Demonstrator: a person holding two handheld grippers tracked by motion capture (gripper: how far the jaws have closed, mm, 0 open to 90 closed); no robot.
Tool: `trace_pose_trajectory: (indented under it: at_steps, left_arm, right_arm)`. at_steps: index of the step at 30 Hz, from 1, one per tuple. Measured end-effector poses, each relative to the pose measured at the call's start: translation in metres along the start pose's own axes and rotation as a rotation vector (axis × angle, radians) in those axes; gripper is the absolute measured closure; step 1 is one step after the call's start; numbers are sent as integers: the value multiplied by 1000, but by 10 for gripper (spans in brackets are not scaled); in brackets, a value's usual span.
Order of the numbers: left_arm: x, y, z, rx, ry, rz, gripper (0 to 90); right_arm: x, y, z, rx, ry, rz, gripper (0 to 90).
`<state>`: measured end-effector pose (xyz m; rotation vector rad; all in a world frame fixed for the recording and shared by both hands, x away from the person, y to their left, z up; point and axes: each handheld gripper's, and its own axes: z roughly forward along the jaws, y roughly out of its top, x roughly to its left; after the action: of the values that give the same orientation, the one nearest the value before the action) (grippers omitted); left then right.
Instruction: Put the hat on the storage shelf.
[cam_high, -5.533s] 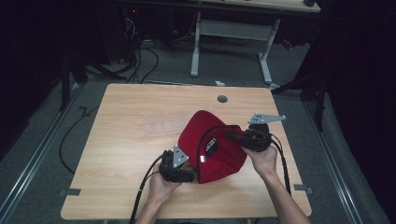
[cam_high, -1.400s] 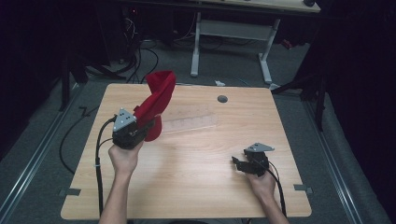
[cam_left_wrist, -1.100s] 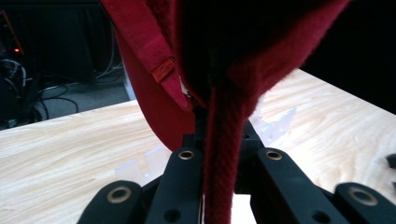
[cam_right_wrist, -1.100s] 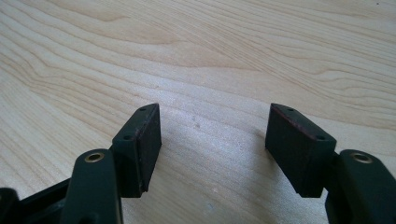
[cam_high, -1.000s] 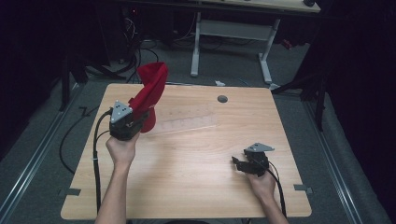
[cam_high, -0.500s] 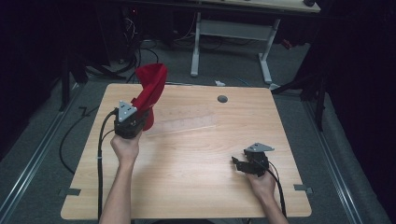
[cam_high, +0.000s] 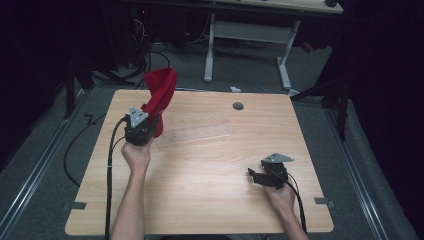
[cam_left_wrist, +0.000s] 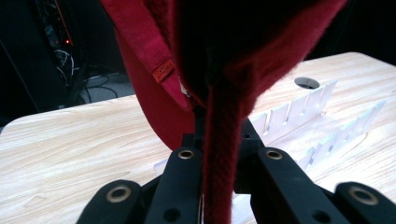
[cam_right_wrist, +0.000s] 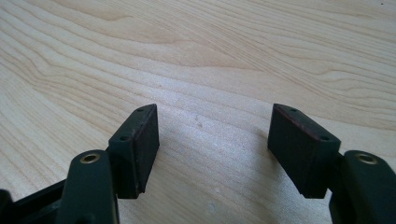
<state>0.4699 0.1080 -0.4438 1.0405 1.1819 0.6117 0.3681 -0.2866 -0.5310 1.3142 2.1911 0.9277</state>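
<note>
Over the far-left part of the tabletop (cam_high: 200, 190), the left gripper (cam_high: 141, 127) held a red cap (cam_high: 160, 92) aloft, its jaws clamped tight on a fold of the fabric, which ran straight up between them in the left gripper view (cam_left_wrist: 219, 154); the cap's long axis stood nearly upright, rising from the jaws and leaning slightly away from the person, its body clear of the wood; a small woven label (cam_left_wrist: 163, 71) showed on its edge. Just beside and beyond the cap lay a clear plastic slotted rack (cam_high: 197, 132), flat on the tabletop and stretching rightward from the left hand; it seemed the nearest landing place and also the nearest thing the hanging fabric could brush. The right gripper (cam_high: 267, 175) rested low at the near-right, well apart from the cap, its jaws spread wide over bare wood (cam_right_wrist: 210, 130) and holding nothing; the left hand was plainly the nearer to both cap and rack. A round cable hole (cam_high: 238, 106) sat near the far edge, out of the way.
</note>
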Motion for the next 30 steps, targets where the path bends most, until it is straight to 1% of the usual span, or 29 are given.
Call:
trace_pose_trajectory:
  at_steps: [2, 5, 10, 13, 15, 18, 22, 25, 30]
  left_arm:
    - [0, -3, 1, -9, -2, -1, 843]
    - [2, -6, 4, -9, 7, -4, 841]
    - [6, -14, 7, -3, 17, -25, 839]
    - [10, -20, 7, 0, 22, -25, 837]
    - [12, -20, 6, -5, 21, -43, 836]
    - [11, -21, 4, 5, 18, -27, 833]
    - [11, -23, 2, 18, 17, -26, 830]
    - [11, -24, 1, 29, 27, -21, 825]
    - [9, -26, -1, 65, 34, -9, 802]
  right_arm:
    - [0, 0, 0, 0, 0, 1, 342]
    - [0, 0, 0, 0, -2, 0, 343]
    - [0, 0, 0, 0, -2, 0, 343]
    - [0, 0, 0, 1, -1, 5, 344]
    - [0, 0, 0, 1, -2, 5, 343]
    - [0, 0, 0, 0, -2, 3, 343]
    - [0, 0, 0, 0, -3, 4, 343]
    - [0, 0, 0, 0, -2, 4, 343]
    - [0, 0, 0, 0, -3, 5, 342]
